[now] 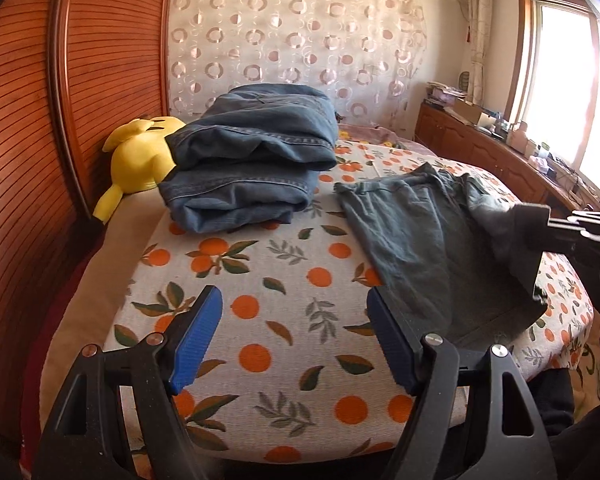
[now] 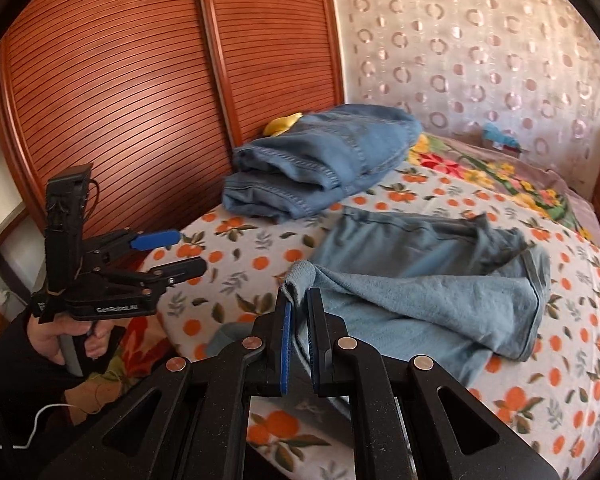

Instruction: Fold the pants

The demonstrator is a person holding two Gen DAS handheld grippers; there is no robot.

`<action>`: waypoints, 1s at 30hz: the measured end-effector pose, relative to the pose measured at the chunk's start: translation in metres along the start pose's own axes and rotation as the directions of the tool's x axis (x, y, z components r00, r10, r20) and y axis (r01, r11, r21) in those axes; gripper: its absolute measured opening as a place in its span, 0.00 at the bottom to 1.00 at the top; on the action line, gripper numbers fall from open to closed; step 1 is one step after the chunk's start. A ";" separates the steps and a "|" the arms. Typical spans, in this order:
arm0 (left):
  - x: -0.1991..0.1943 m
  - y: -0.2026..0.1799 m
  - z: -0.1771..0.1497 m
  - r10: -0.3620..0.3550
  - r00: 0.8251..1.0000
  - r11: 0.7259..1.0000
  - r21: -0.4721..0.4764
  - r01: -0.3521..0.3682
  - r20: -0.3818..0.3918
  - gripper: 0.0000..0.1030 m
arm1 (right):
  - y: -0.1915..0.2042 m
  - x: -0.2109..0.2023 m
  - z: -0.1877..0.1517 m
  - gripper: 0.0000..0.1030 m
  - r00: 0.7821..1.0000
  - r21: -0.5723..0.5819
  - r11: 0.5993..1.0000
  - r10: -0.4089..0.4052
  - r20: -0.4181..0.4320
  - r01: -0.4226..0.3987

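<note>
1. Pants (image 2: 420, 300): pale blue-grey denim, lying partly folded on the orange-print bedspread (image 1: 284, 320), near the bed's front edge. One leg end is lifted off the spread and doubled back over the rest.
2. My right gripper (image 2: 298, 304) is pinched narrow on that lifted hem; a corner of cloth pokes up past the blue pads. It holds the fold's leading edge.
3. My left gripper (image 1: 296, 336) stands wide with nothing between its pads, hovering over bare bedspread just left of the pants.
4. Step in hand, as I judge it: carry the hem across toward the waistband and lay it down square.
5. To do it well: keep the hem taut and low, so the leg does not bunch. The left could pin or take the other hem corner, so both edges travel together.
6. Already-folded jeans (image 1: 248, 160) sit stacked further back, against a yellow plush toy (image 1: 140, 156). Keep the swing clear of them.
7. Risk: one-corner grip lets the fold skew.
</note>
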State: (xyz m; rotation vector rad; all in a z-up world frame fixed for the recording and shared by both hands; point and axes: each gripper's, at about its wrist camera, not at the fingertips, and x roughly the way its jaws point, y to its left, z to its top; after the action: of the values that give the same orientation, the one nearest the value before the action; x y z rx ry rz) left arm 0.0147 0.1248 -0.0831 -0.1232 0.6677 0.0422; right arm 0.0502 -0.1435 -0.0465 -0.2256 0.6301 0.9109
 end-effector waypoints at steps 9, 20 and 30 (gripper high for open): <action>0.001 0.009 -0.006 0.013 1.000 1.000 -0.007 -0.013 -0.007 0.74 | 0.005 0.045 -0.008 0.07 0.993 -0.006 0.997 0.074 -0.089 -0.075; 0.003 0.008 -0.011 0.005 1.000 1.000 -0.002 -0.005 -0.021 0.73 | -0.015 0.054 -0.006 0.18 0.993 0.026 0.998 0.062 -0.096 -0.060; 0.009 -0.008 -0.008 -0.020 0.999 0.999 0.030 0.021 -0.030 0.73 | -0.024 0.008 -0.021 0.38 0.999 0.039 0.998 -0.051 -0.006 0.051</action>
State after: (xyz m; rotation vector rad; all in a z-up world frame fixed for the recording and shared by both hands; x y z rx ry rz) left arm 0.0171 0.1161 -0.0945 -0.1018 0.6963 0.0108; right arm 0.0641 -0.1613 -0.0697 -0.2084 0.6438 0.8489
